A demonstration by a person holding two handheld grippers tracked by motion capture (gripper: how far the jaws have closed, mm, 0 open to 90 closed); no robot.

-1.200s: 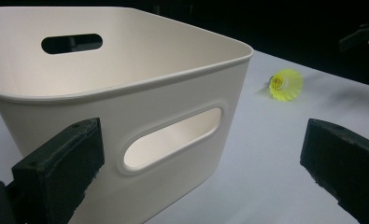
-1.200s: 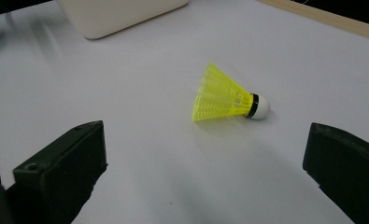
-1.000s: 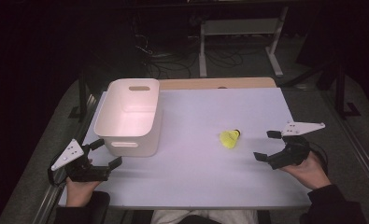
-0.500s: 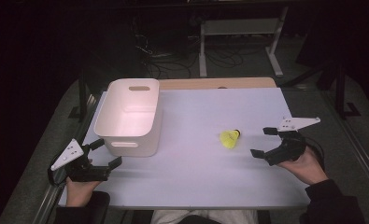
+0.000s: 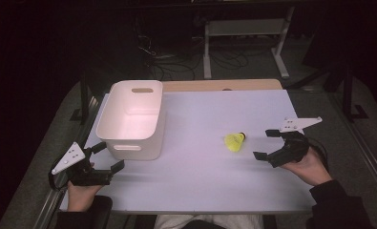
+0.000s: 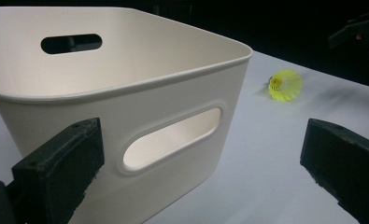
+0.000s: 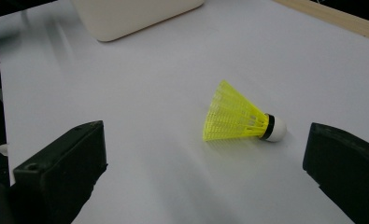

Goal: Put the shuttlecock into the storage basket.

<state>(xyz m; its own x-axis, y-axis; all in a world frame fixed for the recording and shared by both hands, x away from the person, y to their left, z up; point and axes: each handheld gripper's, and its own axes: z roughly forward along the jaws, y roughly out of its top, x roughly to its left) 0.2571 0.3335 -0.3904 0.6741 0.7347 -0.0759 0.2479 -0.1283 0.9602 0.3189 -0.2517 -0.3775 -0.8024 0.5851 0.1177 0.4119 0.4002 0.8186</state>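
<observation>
- Two grippers sit over the white table, each held in one of the person's hands, and both have their jaws spread wide with nothing between them.
- In the high view the right gripper is near the table's right edge, its jaws pointing toward the yellow shuttlecock, which lies on its side just beside the jaw tips without touching them.
- The right gripper view shows the shuttlecock lying flat on the table ahead of the jaws, its white cork tip pointing toward the right-hand jaw and its yellow skirt toward the left one.
- The left gripper rests at the near left corner, just in front of the white bin, apart from its wall.
- In the left gripper view the bin stands close ahead, its near wall with the handle slot partly covered by the left-hand jaw, and its left side and base cut off by the frame.
- The bin's floor is partly hidden by its own walls in that view; from above the inside looks bare.
- The shuttlecock shows small and far off beyond the bin's corner, well apart from it.
- The right gripper's dark shape at the upper right of that view is blurred against the black background.
- The person's forearms are cut off at the bottom edge of the high view.
</observation>
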